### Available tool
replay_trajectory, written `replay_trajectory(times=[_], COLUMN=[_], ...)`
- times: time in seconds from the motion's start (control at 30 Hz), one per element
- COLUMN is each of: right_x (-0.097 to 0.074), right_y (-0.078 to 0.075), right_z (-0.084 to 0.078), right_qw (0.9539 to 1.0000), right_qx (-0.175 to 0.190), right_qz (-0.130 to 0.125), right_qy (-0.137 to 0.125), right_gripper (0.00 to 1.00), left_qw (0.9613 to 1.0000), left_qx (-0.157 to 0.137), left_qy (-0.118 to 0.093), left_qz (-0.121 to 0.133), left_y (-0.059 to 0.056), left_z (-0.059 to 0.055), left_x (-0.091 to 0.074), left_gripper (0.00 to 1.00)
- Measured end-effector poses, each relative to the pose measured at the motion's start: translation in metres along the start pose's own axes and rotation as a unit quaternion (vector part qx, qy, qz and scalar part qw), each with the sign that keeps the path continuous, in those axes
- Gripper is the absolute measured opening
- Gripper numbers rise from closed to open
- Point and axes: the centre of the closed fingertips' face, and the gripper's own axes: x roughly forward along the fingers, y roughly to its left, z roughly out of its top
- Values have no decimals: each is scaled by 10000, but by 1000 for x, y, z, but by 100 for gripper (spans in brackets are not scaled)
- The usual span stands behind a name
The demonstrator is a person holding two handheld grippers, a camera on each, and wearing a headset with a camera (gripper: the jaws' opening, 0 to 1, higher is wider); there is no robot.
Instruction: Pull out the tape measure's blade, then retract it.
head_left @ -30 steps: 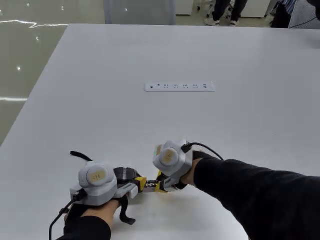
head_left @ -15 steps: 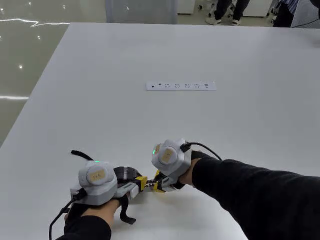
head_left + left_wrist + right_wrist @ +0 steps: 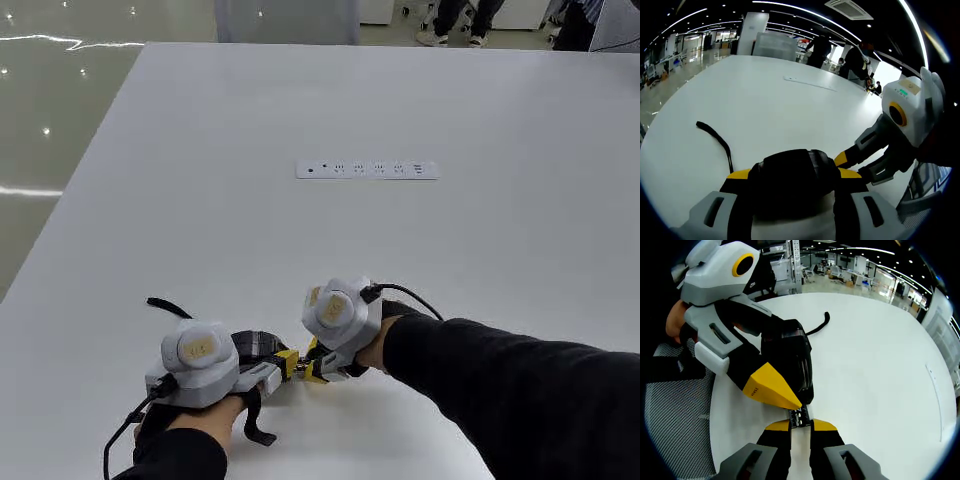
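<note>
**Black tape measure (image 3: 790, 357) clamped, blade (image 3: 800, 416) end pinched: slip and snap-back to guard against**

Holds the tape measure in the left gripper (image 3: 795, 175), yellow-tipped jaws clamped on its 2 sides, down by the near edge of the white table (image 3: 300, 240). Pinches the blade with the right gripper (image 3: 801, 426), jaws closed together on the short printed stub right at the mouth. Shows next to no blade drawn, so likely sits at the very start of the pull.

Risks losing the stub first. With so little metal between the right jaws, a sharp tug could probably slide them off and let the spring snatch the blade home. Risks twisting the tape measure too, if pulled off the line of the mouth; may turn it within the left jaws or kink the blade. Could whip on the return if let go all at once rather than fed back. Might drag the black strap (image 3: 717, 140), lying loose on the table beyond the tape measure, though hardly a real snag. Leaves the power strip (image 3: 367, 170) well apart, out of the way.
</note>
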Motion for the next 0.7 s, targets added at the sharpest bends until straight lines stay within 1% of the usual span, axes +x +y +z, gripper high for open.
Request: replay_trajectory(times=[0.2,0.4,0.5,0.7], right_x=[1,3,4,5], right_y=[1,1,2,2], right_z=[3,6,9,10], right_qw=[10000,10000,10000,9999], right_qx=[-14,60,28,16], right_qz=[10,26,17,26], right_qy=[-16,-70,-91,-110], right_gripper=[9,9,9,9], left_qw=[10000,10000,10000,10000], left_qx=[-8,-21,-22,-22], left_qy=[-8,-9,-11,-12], left_qz=[-5,-12,-15,-20], left_y=[0,0,0,0], left_z=[0,0,0,0], left_x=[0,0,0,0], left_gripper=[60,60,60,60])
